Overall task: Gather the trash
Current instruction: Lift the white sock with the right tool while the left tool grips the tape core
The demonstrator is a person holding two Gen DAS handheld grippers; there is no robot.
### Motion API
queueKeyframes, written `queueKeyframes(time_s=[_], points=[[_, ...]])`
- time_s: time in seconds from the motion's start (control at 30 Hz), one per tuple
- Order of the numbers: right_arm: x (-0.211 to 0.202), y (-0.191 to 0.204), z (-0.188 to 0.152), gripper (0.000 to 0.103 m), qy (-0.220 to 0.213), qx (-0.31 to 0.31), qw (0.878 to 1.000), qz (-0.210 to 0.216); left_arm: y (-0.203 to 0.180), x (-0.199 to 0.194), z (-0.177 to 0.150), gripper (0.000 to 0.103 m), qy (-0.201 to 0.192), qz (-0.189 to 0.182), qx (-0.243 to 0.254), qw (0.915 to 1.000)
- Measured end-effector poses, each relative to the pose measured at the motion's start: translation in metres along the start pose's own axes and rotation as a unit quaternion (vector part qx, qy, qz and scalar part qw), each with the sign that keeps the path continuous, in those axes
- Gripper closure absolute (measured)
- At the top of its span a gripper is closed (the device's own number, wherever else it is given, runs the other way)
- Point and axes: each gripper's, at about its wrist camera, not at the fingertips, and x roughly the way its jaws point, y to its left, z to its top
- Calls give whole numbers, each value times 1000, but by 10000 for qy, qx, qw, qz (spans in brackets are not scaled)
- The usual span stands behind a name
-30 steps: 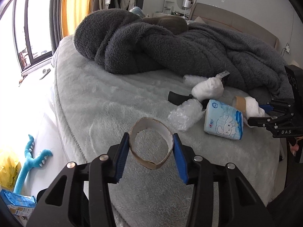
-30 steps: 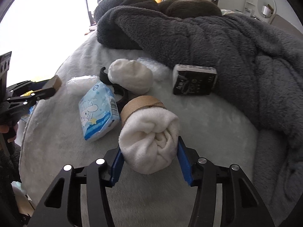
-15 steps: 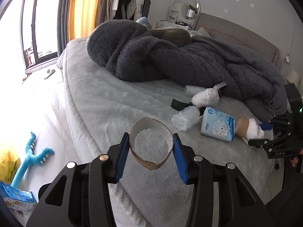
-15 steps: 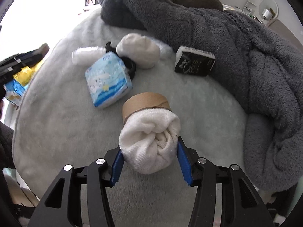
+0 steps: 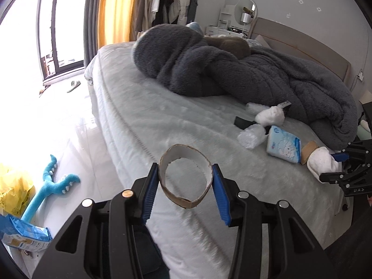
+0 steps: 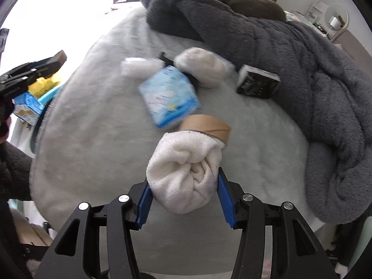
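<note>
Both of my grippers have drawn back from the bed since the earlier frames, so the clutter on it now sits smaller and higher in each view. My left gripper [image 5: 185, 187] is clamped on a squashed cardboard ring [image 5: 185, 176], its blue pads pressing the ring's two sides, low in the middle of the left wrist view, over the edge of the pale fleece bed cover [image 5: 162, 125]. My right gripper [image 6: 184, 194] grips a rolled white sock [image 6: 186, 169] stuffed into a brown cardboard tube [image 6: 207, 125], which sticks out past the fingers at the centre of the right wrist view. On the cover, above the tube, lie a blue tissue pack [image 6: 168, 96], a white cloth ball [image 6: 201, 66], a clear crumpled plastic wrap [image 6: 139, 66] to its left, and a black box [image 6: 258, 84] at the right against the dark grey blanket [image 6: 290, 46]. In the left wrist view a blue plush toy [image 5: 44, 186] and a blue snack bag [image 5: 23, 237] lie on the floor at lower left, beside something yellow [image 5: 11, 186].
</note>
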Motion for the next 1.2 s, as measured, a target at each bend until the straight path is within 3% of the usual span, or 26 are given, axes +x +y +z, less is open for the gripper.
queueKeyframes(time_s=[0.47, 0.9, 1.2], points=[[-2, 50, 47, 51, -319, -53, 9971, 696, 62, -12, -19, 55, 194, 433, -439, 9979], [6, 87, 82, 51, -537, 34, 9927, 1079, 111, -2, -52, 55, 744, 724, -736, 9919], [12, 128, 104, 51, -623, -72, 9893, 1317, 139, 11, -81, 55, 1321, 853, -952, 9830]])
